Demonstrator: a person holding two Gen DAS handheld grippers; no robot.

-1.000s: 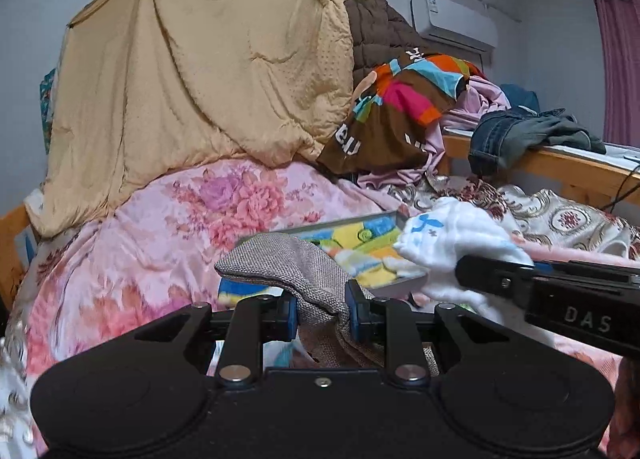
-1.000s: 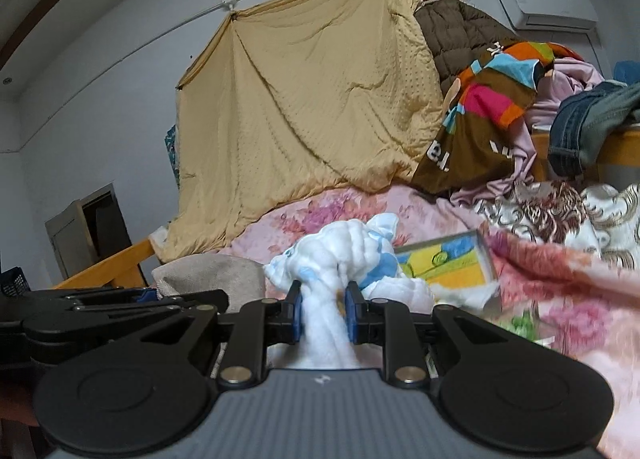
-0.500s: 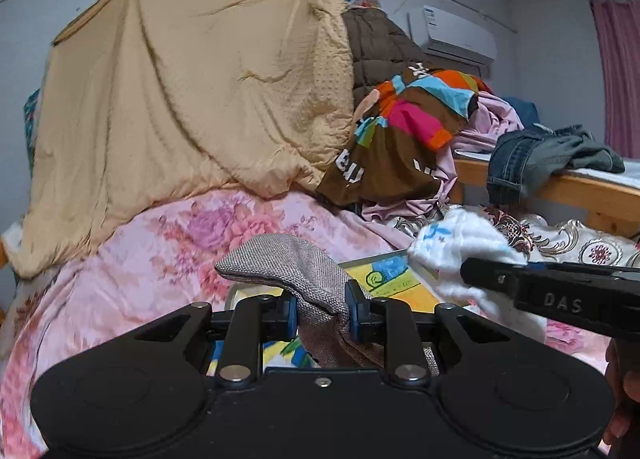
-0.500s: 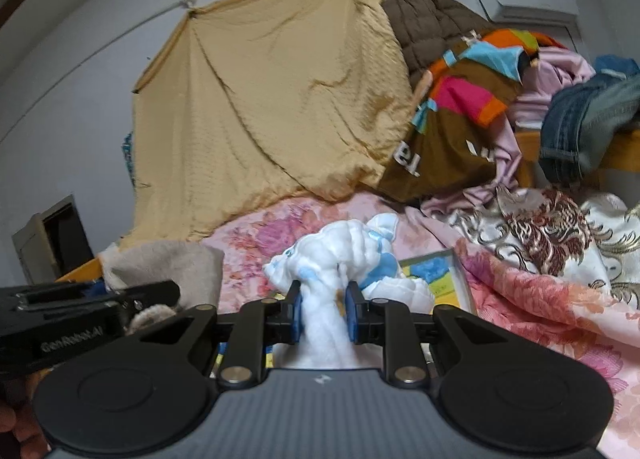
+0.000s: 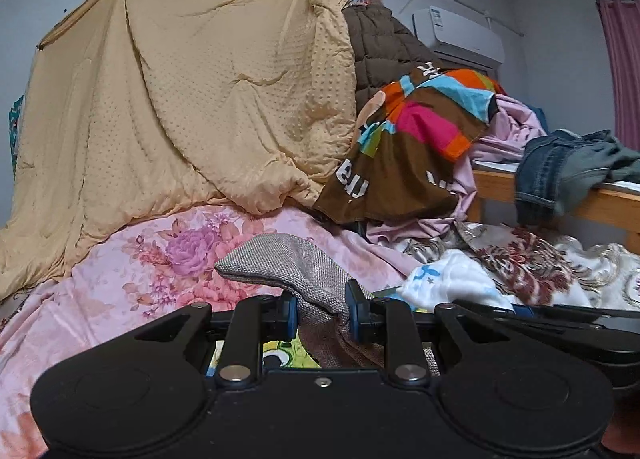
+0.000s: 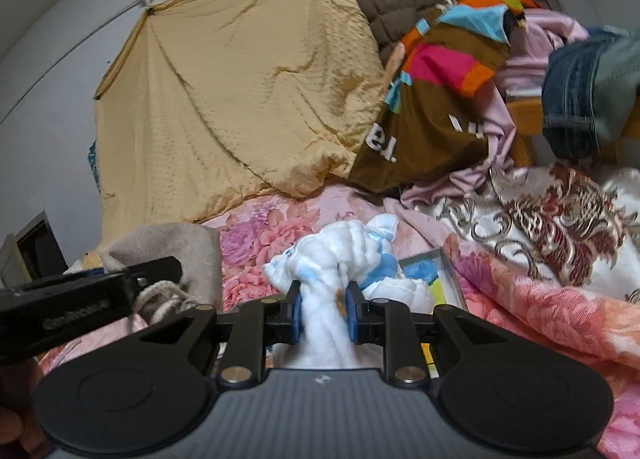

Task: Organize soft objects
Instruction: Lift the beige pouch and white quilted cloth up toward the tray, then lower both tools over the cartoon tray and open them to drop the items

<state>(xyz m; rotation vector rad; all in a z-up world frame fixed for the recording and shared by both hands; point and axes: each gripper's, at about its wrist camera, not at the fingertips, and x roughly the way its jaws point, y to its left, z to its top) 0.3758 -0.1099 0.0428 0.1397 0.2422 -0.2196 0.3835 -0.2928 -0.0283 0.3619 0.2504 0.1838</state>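
Left hand-held gripper (image 5: 321, 313): my blue pads were clamped on a grey woven cloth (image 5: 288, 263), whose free end stuck up and forward past the fingertips.
Right hand-held gripper (image 6: 321, 313): my pads were pinched tight on a white cloth with blue print (image 6: 340, 255), bunched into a knob above the fingers.
Where the grey cloth was: lifted over the pink floral bedspread (image 5: 132, 271), with a bright cartoon-printed box (image 5: 286, 353) showing below it.
Where the white cloth was: in the air just above the same box (image 6: 424, 271), beside a gold-and-maroon patterned quilt (image 6: 560, 219).
The two cloths: side by side, apart; from my right, the grey one sat at the left edge behind my other tool.
Behind: a tan dotted blanket (image 5: 192, 99) hung from a wall line, next to a brown quilted jacket (image 5: 380, 47) and a brown towel with coloured stripes (image 5: 416, 147).
Far right: jeans (image 5: 560, 167) draped over a wooden rail (image 5: 600, 203).
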